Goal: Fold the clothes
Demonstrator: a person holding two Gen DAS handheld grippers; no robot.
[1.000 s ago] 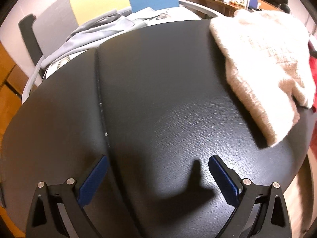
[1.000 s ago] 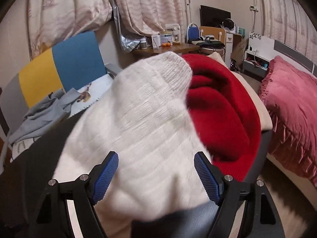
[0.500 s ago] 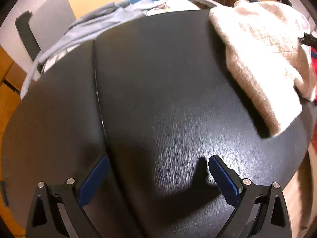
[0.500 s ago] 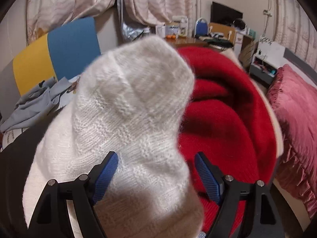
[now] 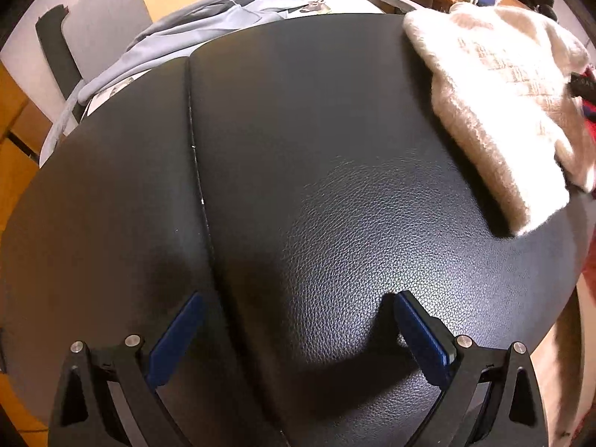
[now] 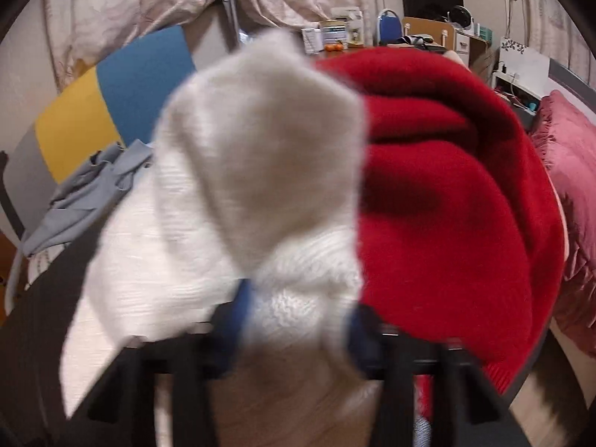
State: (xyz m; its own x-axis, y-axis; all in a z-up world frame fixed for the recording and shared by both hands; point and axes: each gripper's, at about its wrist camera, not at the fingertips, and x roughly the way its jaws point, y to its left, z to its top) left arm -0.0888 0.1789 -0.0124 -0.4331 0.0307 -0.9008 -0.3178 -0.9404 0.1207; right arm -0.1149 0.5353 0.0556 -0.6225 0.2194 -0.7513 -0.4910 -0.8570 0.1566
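Knit [image 6: 260, 156] bunched between right gripper [image 6: 294, 320] fingers, apparently pinched, lifted beside red sweater [image 6: 447, 205], likely to spread on black table [image 5: 316, 186]. Left gripper [image 5: 294, 335] spread, empty, over bare table.

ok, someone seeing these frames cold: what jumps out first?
In the right wrist view, the cream knit sweater bunched up between the right gripper fingers fills the middle, with a bright red sweater heaped against its right side. In the left wrist view, it's the bare black leather surface under the open, empty left gripper, the cream knit only at its far right edge.
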